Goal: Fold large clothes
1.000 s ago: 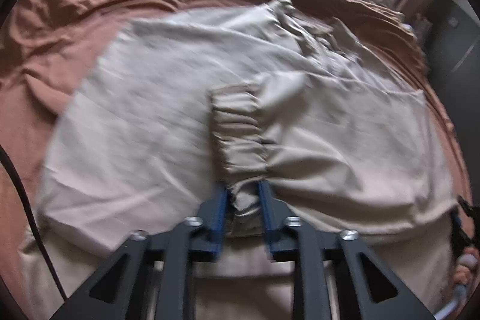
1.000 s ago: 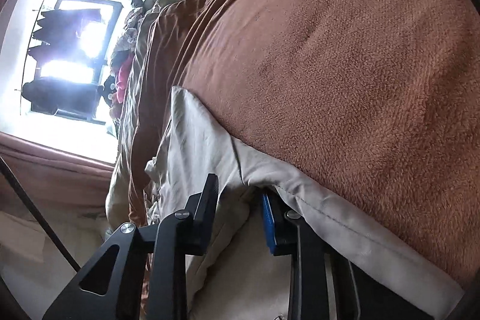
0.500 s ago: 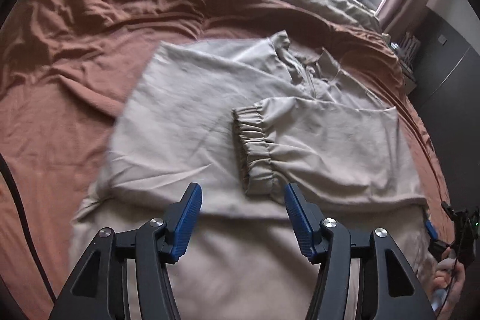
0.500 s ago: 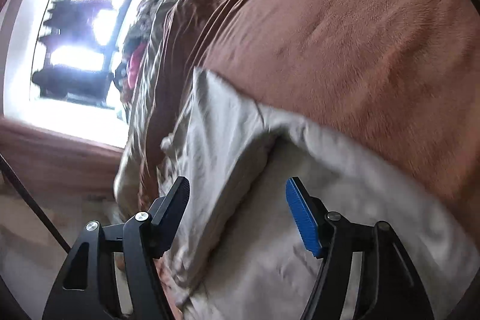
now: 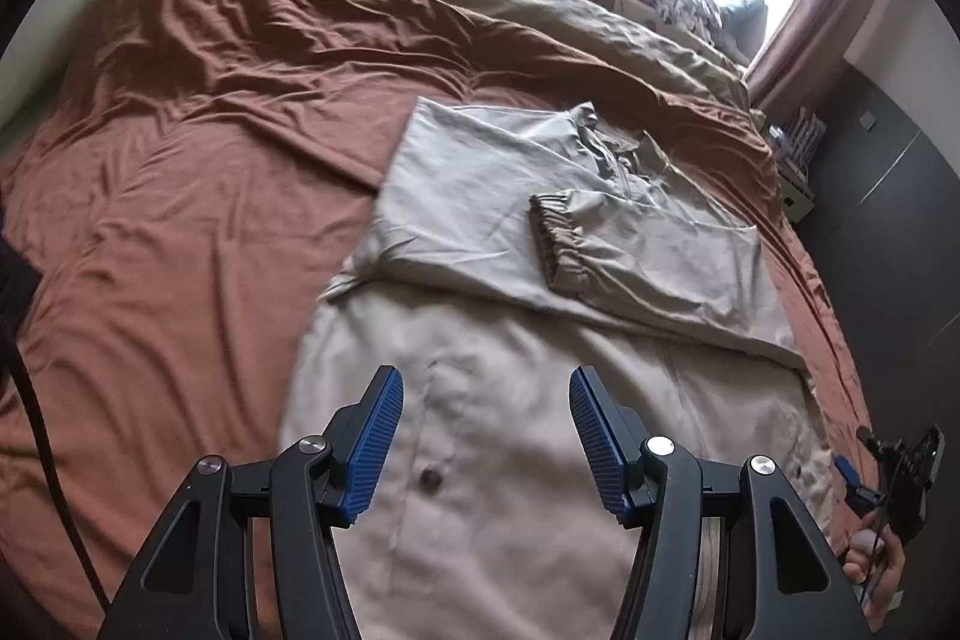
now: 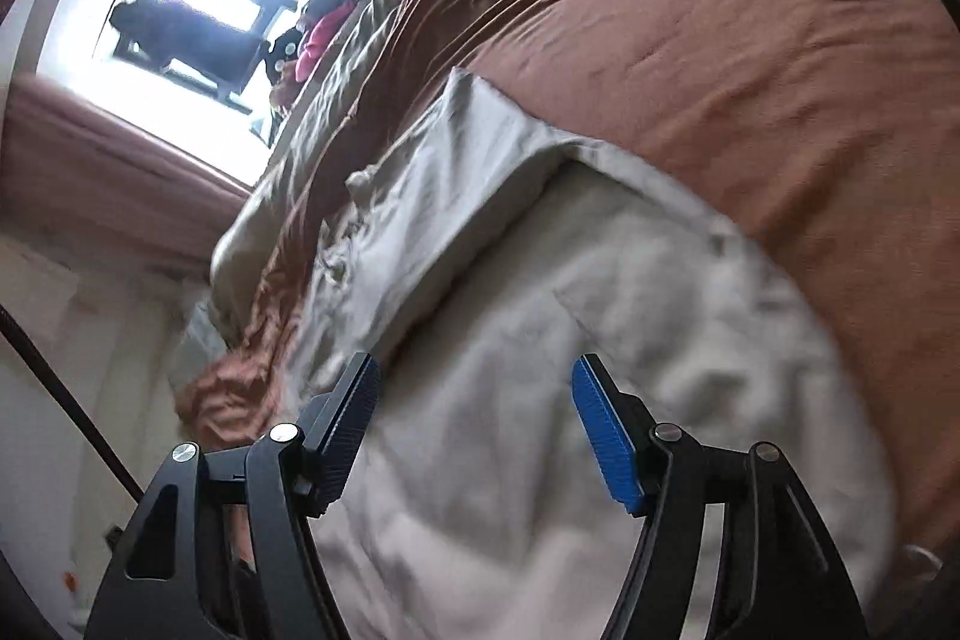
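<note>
**Left wrist view: beige coat lying half folded on the bed, both grippers spread and empty**

Looking down from the left wrist over a large beige coat (image 5: 510,400) spread on the brown bedsheet (image 5: 180,196), right of the bed's middle. Showing one sleeve (image 5: 648,256) already laid across the chest, its gathered elastic cuff (image 5: 555,244) resting near the zip and collar (image 5: 618,142). Showing the lower panel nearest the camera, blurred, with a dark button (image 5: 429,475) on the placket.

Hovering above that lower panel: the left gripper (image 5: 483,436), fingers spread wide, nothing between the blue pads (image 5: 375,436), no cloth touching them. Standing likewise in the right wrist view: the right gripper (image 6: 474,430), jaws apart over pale fabric, gripping nothing. Having just been opening, both sets of jaws, with no cloth left between them.

Judging the handling: thin, soft woven cloth, light for its size, creasing readily and draping limp from any held point. Likely sliding easily over the smooth sheet, so dragging rather than lifting risking undoing the folded sleeve. Nothing fragile here, though the button and zip adding small stiff lumps.

Judging the hold: pinching the two corners of the bottom hem, one per gripper, well apart, taking both layers together. Avoiding the slack middle, where a single pinch would only bunch the fabric. Possibly favouring seams and hem edges, these being thicker and less prone to slipping from the ribbed pads.
</note>
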### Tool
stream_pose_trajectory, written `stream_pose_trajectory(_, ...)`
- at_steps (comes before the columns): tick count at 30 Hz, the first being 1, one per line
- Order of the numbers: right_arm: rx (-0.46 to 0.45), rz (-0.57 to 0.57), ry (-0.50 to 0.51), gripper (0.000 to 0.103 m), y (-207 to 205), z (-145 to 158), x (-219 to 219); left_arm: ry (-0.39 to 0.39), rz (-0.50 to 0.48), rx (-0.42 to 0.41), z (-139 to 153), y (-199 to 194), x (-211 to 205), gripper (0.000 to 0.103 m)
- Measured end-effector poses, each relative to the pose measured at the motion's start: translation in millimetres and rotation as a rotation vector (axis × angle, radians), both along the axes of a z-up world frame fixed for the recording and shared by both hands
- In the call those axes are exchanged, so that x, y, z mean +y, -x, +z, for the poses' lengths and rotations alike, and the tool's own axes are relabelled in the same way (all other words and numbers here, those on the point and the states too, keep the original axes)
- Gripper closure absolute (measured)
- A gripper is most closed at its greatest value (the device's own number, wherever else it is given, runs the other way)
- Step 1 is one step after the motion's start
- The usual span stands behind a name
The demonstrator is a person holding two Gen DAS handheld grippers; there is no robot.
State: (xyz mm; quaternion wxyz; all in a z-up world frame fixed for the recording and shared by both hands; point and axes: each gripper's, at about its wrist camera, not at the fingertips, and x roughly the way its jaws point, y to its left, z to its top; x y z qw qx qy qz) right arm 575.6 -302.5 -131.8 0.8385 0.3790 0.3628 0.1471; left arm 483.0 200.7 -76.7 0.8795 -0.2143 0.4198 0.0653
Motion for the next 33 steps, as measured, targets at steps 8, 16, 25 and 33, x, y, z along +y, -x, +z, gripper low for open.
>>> stream_pose_trajectory(8, 0.009, -0.013, 0.061, 0.038, 65, 15, -46, 0.043, 0.022, -0.042, 2, 68, 10, 0.043)
stream_pose_trajectory(16, -0.023, -0.021, 0.107, 0.038, 130, 24, -82, 0.079, 0.027, -0.087, -2, 129, 7, 0.043)
stream_pose_trajectory(25, -0.02, 0.02, 0.114, 0.038, 167, 5, -100, 0.142, 0.044, -0.128, -23, 181, 12, 0.043)
stream_pose_trajectory(33, 0.011, 0.041, 0.107, 0.038, 157, -14, -95, 0.214, 0.063, -0.083, -69, 174, 21, 0.044)
